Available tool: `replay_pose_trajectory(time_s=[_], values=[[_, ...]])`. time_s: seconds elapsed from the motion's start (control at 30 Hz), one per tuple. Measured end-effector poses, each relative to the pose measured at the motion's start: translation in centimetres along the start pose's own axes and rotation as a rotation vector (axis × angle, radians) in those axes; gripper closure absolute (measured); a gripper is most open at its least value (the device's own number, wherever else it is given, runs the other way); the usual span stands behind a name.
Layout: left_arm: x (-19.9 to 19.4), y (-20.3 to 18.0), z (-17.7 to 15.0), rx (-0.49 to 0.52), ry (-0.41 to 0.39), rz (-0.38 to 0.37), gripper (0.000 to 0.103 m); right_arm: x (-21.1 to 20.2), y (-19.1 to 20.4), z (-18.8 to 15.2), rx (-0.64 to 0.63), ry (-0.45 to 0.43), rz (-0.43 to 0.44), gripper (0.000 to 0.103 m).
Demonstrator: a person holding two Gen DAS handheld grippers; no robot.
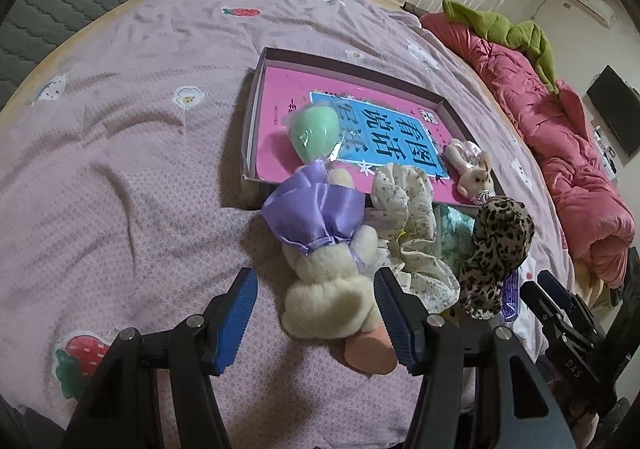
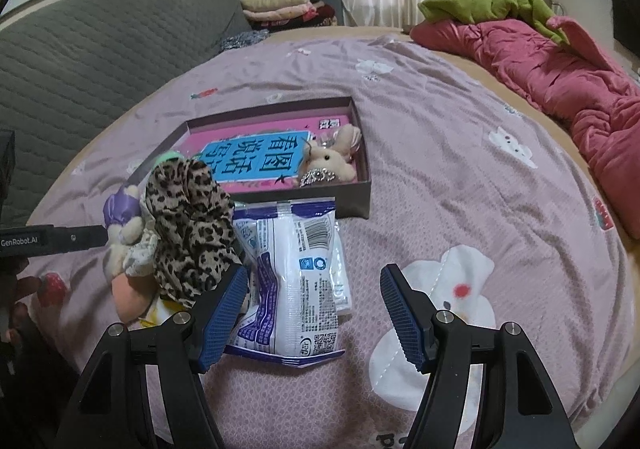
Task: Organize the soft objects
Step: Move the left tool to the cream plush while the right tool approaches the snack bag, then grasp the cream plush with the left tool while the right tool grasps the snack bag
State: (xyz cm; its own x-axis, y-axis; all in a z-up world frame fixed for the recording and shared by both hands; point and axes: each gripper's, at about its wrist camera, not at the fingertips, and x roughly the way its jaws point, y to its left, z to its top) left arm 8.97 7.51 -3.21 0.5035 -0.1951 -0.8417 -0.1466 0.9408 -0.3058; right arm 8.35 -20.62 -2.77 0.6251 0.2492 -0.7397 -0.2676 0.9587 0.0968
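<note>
On the bed, the box holds a pink book with blue label "看图说话" and a small plush rabbit. The left gripper fingers stand wide around a cream plush toy. The right gripper fingers stand wide over a white packet. "GenRobot.AI" is printed on the left gripper.

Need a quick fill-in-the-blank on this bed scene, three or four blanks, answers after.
1. The small bunny lies inside the shallow ____.
2. The cream plush toy wears a ____ satin bow.
3. The scarf beside the white packet has a ____ print.
4. Both the left tongs and the right tongs are ____.

Missing words: box; purple; leopard; open
</note>
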Motion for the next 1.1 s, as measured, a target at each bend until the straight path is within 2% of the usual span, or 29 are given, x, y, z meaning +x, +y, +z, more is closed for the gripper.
replay_pose_trajectory(time_s=[0.43, 1.03, 1.07, 1.1], values=[[1.9, 0.8, 0.6, -0.056, 0.033, -0.005, 0.043, 1.9, -0.4, 0.1, 0.007, 0.015, 0.029, 0.032], [5.0, 2.6, 1.8, -0.217, 0.075, -0.134, 0.042, 4.1, 0.3, 0.0, -0.038, 0.031, 0.053, 0.032], [5.1, 2.6, 1.8, -0.223, 0.076, -0.141, 0.042, 4.0, 0.3, 0.0, -0.04, 0.026, 0.056, 0.034], [5.2, 2.7, 1.8, -0.23, 0.077, -0.149, 0.042, 4.0, 0.3, 0.0, -0.044, 0.021, 0.065, 0.043]])
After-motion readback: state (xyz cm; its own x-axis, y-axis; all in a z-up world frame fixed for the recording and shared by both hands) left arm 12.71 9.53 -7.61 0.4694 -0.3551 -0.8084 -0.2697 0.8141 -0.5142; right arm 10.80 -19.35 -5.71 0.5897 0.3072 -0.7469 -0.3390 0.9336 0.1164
